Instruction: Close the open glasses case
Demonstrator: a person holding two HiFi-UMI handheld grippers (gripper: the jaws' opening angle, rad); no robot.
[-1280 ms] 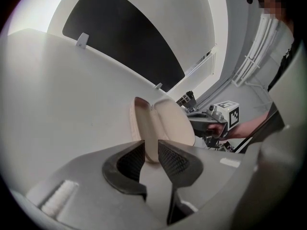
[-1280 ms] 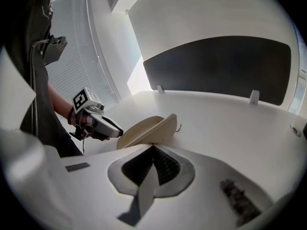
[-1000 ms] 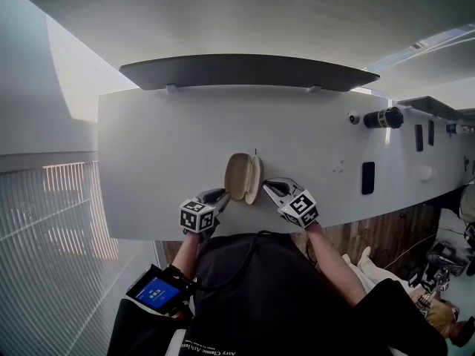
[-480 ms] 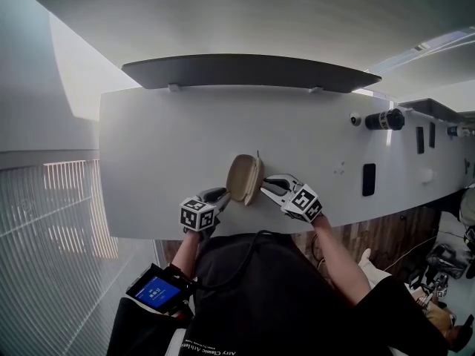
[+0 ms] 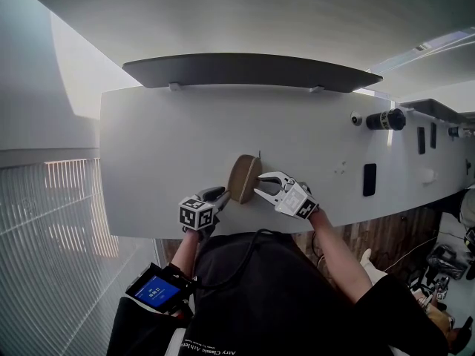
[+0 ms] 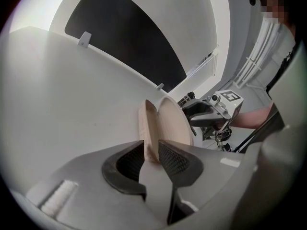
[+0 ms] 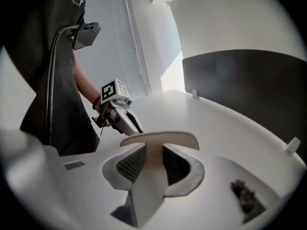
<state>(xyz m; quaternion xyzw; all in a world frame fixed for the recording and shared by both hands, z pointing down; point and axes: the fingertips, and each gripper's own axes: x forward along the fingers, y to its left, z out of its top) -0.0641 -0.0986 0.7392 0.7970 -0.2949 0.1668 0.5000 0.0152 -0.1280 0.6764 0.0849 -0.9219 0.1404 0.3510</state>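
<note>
- left gripper (image 6: 151,150): clamped on the near end of the glasses case (image 6: 169,123). The tan base shell is wedged between the ribbed pads (image 6: 176,161). The jaws have just eased open a touch, with the case end between them.
- right gripper (image 7: 154,153): jaws spread, nothing clamped. Its tips sit against the outer face of the lid (image 7: 160,139), whose edge runs across just past the fingertips.
- Head view: left gripper (image 5: 221,196) comes at the case from the near-left, right gripper (image 5: 264,186) from the right. The case is sandwiched between them.
- glasses case (image 5: 243,178): up on its long edge, lid and base at a narrow V, with a thin gap showing in the left gripper view. Not fully shut.
- It sits on the white table (image 5: 163,147), towards the near edge and roughly mid-width.
- Each gripper view shows the other gripper just beyond the case.
- A dark panel (image 5: 245,71) runs along the table's far edge, well apart from the case.
</note>
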